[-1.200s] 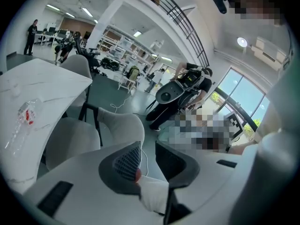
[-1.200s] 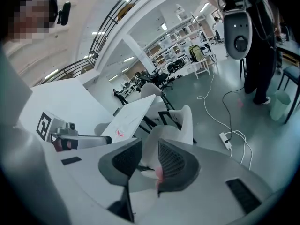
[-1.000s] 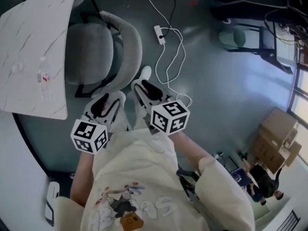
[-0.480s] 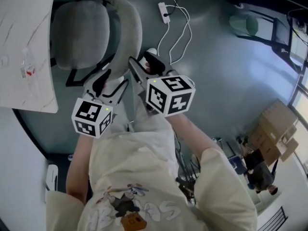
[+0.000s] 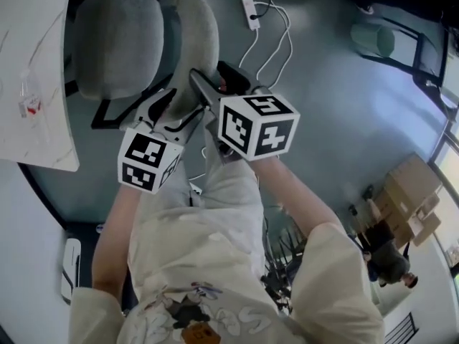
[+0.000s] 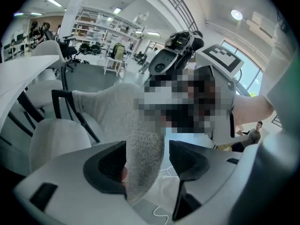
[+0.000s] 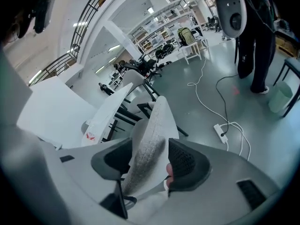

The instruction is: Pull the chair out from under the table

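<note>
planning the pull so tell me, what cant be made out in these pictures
Head view: the chair has its legs mostly hidden under its seat.
Head view: the table runs off the left edge.
Head view: the small red-marked item on the table is too small to identify.
Left gripper view: a mosaic patch covers the middle.

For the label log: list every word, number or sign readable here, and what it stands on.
None readable.
Shirt print: blurred, cut off, unreadable.
Small item on the table: red mark, too small.
Marker cubes: square patterns only, no letters.
</note>
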Demonstrator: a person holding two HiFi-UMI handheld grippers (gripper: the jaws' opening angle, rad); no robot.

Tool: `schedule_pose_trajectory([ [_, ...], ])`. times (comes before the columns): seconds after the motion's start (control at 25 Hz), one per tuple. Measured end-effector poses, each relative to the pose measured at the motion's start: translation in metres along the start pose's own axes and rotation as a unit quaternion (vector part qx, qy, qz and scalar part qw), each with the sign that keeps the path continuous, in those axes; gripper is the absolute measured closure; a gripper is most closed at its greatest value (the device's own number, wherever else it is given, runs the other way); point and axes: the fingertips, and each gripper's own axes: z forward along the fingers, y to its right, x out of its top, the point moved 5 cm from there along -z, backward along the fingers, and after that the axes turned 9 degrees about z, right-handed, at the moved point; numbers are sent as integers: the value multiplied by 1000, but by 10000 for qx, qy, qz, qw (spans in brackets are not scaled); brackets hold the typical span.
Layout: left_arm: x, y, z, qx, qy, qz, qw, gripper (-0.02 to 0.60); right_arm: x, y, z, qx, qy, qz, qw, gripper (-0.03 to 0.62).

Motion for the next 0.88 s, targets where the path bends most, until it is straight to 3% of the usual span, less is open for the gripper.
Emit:
schedule_pose_trajectory([
  [0.48, -10, -8, 41, 76, -131, 16, 9999, 313, 3, 8, 36, -207, -282, -26, 9994, 373],
  [0.72, -13, -11, 50, -34, -29, -34, 10000, 313, 2, 10, 44, -513, -401, -300, 9974, 376],
  [0.88, -13, -12, 51, -32, 140, -124, 9998, 313, 2, 9, 44, -762, -238, -250, 9965, 421],
])
